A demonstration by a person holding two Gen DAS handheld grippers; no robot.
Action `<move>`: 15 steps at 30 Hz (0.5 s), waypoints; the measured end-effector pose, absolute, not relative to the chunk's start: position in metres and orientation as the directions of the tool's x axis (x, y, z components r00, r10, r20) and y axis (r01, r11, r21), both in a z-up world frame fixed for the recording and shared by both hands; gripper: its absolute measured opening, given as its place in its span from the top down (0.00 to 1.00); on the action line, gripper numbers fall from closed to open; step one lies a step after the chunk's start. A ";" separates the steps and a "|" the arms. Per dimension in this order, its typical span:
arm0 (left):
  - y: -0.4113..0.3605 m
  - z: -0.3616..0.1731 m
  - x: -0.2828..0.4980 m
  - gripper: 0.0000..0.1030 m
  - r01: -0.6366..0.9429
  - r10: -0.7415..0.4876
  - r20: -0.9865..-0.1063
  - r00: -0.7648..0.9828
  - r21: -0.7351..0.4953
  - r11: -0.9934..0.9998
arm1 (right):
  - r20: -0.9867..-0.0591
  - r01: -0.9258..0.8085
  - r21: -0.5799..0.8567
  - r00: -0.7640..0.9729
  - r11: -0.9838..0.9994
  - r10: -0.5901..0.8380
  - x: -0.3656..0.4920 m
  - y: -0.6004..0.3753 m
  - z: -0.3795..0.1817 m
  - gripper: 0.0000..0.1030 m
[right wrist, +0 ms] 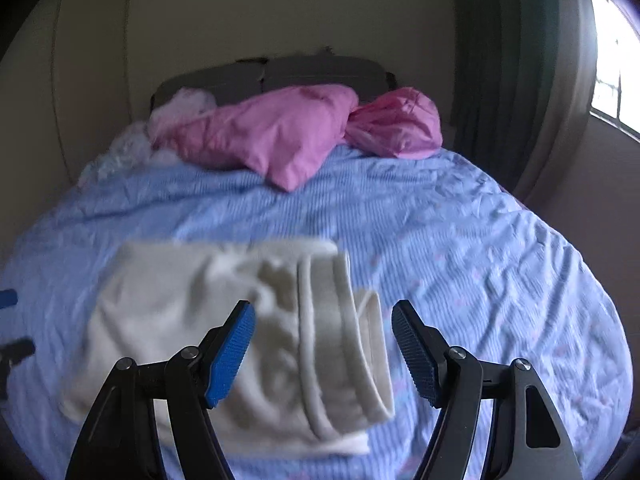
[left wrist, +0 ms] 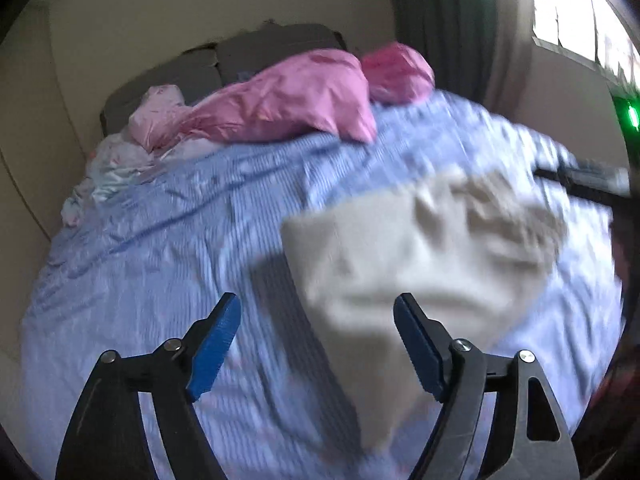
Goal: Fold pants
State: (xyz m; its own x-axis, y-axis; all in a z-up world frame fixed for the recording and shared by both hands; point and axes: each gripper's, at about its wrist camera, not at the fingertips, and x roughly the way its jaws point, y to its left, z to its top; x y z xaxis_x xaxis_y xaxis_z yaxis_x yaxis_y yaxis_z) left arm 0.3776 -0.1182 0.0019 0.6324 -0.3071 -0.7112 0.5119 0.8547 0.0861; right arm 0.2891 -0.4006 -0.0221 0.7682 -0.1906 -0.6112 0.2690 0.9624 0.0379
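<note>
The pants (right wrist: 224,344) lie folded on the bed (right wrist: 460,240). Both the left gripper (left wrist: 316,344) and right gripper (right wrist: 322,344) are spread, empty. Next probably a final tidy or none.

Home bedroom: bed (right wrist: 460,216), pink pillows (right wrist: 276,132), curtained window (right wrist: 616,76).

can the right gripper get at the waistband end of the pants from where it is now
Probably yes. The right gripper is open and the cream pants lie folded on the blue bedsheet, waistband right ahead between the jaws, nothing blocking.
</note>
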 end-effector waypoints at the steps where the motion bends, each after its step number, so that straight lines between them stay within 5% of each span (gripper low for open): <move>1: -0.118 0.004 0.390 0.23 0.504 -0.322 -0.720 0.615 0.046 0.862 | -0.626 0.290 0.087 0.760 0.953 -0.174 0.299 -0.408 -0.016 0.31; 7: -0.146 -0.018 0.485 0.24 0.439 -0.328 -0.820 0.469 -0.107 0.892 | -0.738 0.433 0.208 0.658 0.877 -0.149 0.356 -0.450 -0.026 0.31; 15: -0.158 -0.069 0.555 0.28 0.201 -0.320 -0.894 0.314 -0.267 0.943 | -0.798 0.473 0.154 0.577 0.867 -0.173 0.388 -0.453 -0.055 0.31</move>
State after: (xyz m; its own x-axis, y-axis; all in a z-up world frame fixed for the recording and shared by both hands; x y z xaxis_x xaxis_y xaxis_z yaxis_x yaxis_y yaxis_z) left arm 0.5546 -0.1585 -0.0686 0.3138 -0.3197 -0.8940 0.2008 0.9427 -0.2666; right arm 0.3882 -0.4527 -0.0552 0.5770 -0.1735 -0.7981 0.4734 0.8673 0.1537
